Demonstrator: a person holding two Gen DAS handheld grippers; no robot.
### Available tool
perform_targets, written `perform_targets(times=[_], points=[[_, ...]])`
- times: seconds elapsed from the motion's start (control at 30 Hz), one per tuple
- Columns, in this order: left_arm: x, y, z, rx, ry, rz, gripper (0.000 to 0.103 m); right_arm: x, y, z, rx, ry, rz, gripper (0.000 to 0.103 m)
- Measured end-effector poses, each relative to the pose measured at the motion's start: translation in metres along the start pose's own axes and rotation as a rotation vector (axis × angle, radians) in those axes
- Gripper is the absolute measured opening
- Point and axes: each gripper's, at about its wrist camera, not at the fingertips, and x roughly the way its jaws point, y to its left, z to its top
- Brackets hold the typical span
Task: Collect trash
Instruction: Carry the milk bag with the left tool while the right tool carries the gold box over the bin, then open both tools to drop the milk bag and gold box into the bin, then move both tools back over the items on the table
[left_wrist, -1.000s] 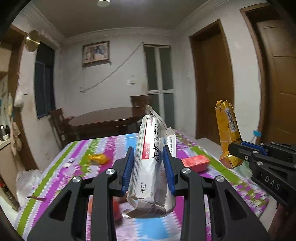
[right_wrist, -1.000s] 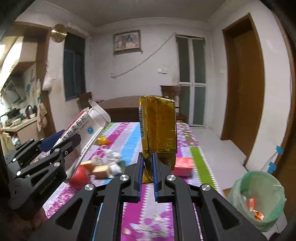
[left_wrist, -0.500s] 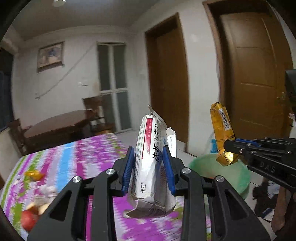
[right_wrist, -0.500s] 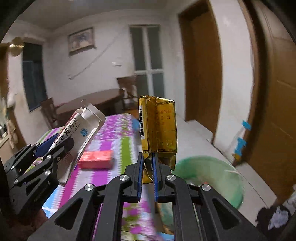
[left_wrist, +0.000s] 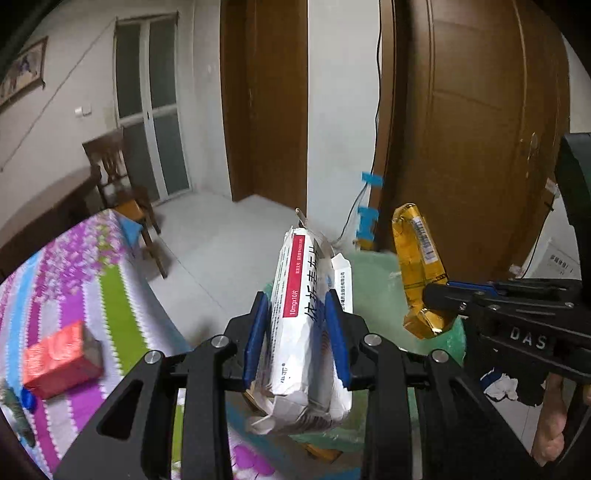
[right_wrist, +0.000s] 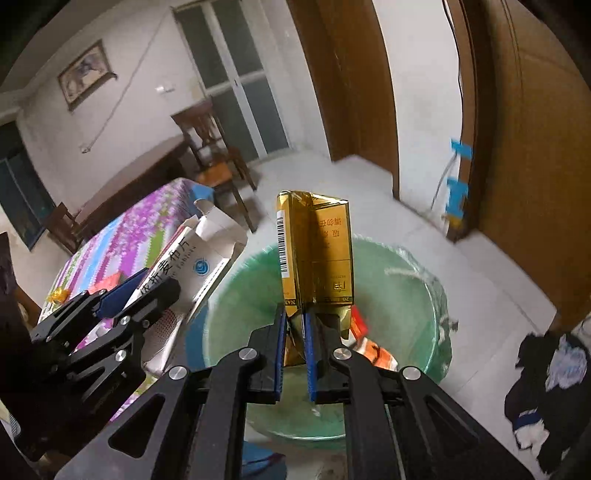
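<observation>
My left gripper (left_wrist: 297, 306) is shut on a crumpled white medicine box (left_wrist: 306, 328) with a red stripe and black print. My right gripper (right_wrist: 294, 314) is shut on a flattened gold cigarette pack (right_wrist: 317, 254), which stands upright between the blue pads. Both boxes hang over the mouth of a bin lined with a green bag (right_wrist: 399, 295), standing on the floor beside the table. In the left wrist view the gold pack (left_wrist: 419, 266) and the right gripper (left_wrist: 436, 295) show at right, above the green bag (left_wrist: 373, 280). The white box (right_wrist: 192, 266) appears at left in the right wrist view.
A table with a striped purple, green and blue cloth (left_wrist: 92, 295) lies to the left, with a red box (left_wrist: 59, 358) on it. Orange wrappers (right_wrist: 373, 350) lie inside the bin. Brown doors (left_wrist: 480, 147), a wooden chair (right_wrist: 210, 147) and dark clothes on the floor (right_wrist: 546, 384) surround it.
Both grippers have swung right and down from over the table to over the green-lined bin, keeping hold of their boxes. The table has slid to the left of both views.
</observation>
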Motion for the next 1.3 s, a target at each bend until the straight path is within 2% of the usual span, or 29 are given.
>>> perform_targets(times=[0.23,0.5,0.6,0.63,0.7,0.73,0.87,1.1,1.2,1.3], points=[[0.029,-0.004,-0.008,-0.002,0.072,0.012,0.031,0.042,-0.003,-0.019,0.022,0.049,-0.004,0.010],[0.033,-0.010,-0.009,0.000,0.095,0.018,0.032,0.054,0.001,-0.019,0.021,0.048,-0.007,0.011],[0.035,-0.008,-0.007,0.003,0.100,0.016,0.034,0.044,0.010,-0.022,0.023,0.034,-0.009,0.023],[0.035,-0.008,-0.007,0.004,0.104,0.018,0.034,0.040,0.013,-0.022,0.025,0.028,-0.009,0.033],[0.035,-0.006,-0.006,0.000,0.106,0.022,0.043,0.035,0.015,-0.023,0.025,0.013,-0.011,0.036],[0.035,-0.005,-0.006,0.000,0.106,0.027,0.050,0.033,0.015,-0.023,0.027,0.007,-0.011,0.036],[0.034,-0.004,-0.006,-0.007,0.111,0.032,0.060,0.023,0.012,-0.024,0.043,-0.013,-0.009,0.041],[0.026,-0.007,-0.006,-0.002,0.104,0.040,0.060,0.002,0.011,-0.031,0.049,-0.053,-0.011,0.048],[0.014,-0.004,-0.006,0.001,0.094,0.036,0.060,-0.015,0.019,-0.035,0.034,-0.094,-0.008,0.056],[-0.004,0.002,-0.010,0.017,0.078,0.037,0.060,-0.035,0.038,-0.044,-0.001,-0.159,-0.009,0.068]])
